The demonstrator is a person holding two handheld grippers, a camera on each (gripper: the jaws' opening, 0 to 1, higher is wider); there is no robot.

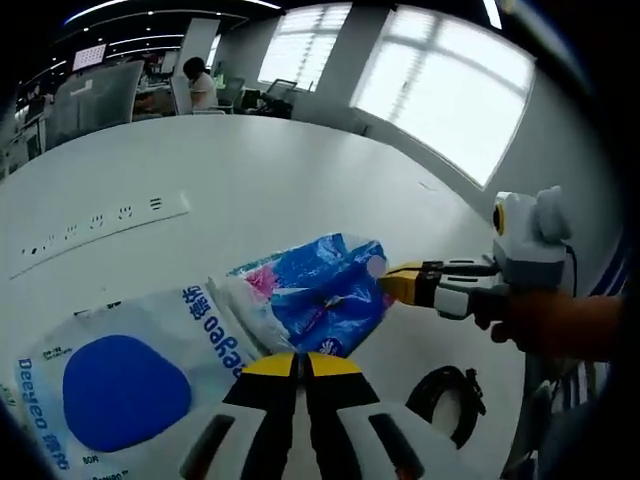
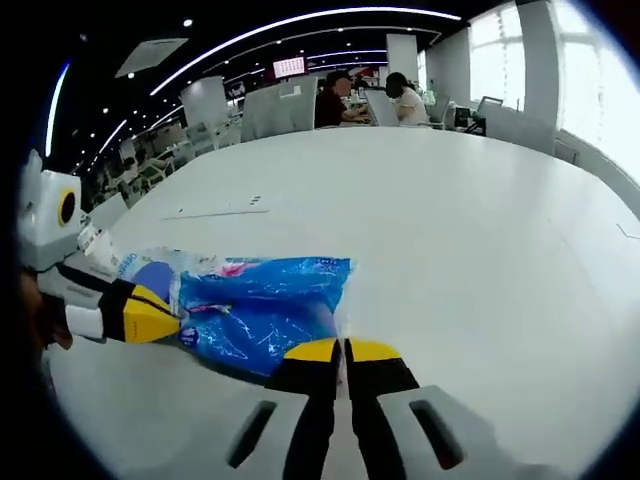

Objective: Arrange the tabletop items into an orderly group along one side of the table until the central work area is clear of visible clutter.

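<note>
Left gripper (image 1: 298,365), fingers pressed together, pinches the blue plastic bag (image 1: 318,295) beside a white Deeyeo pack (image 1: 120,380) on the bench (image 1: 250,190); right gripper (image 1: 395,283) touches the bag's far end

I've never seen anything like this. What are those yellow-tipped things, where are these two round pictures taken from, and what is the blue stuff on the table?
No robot here: a person carries a hand-held gripper in each hand, a two-jawed clamp with yellow tips. Each carries a fisheye camera looking along its own jaws, which gives the round pictures.

In the left gripper view, the left hand-held gripper rises from the bottom, jaws together at the edge of a crinkly blue plastic bag. The right hand-held gripper enters from the right, its tip at the bag's far end. A white pack with a blue oval lies beside the bag, and a black ring-shaped item lies nearby.

The right gripper view shows the same white table from the opposite side: the right gripper at the bottom, closed at the bag's edge, the left one coming in from the left. Whether the jaws actually pinch the plastic I can't tell.
</note>
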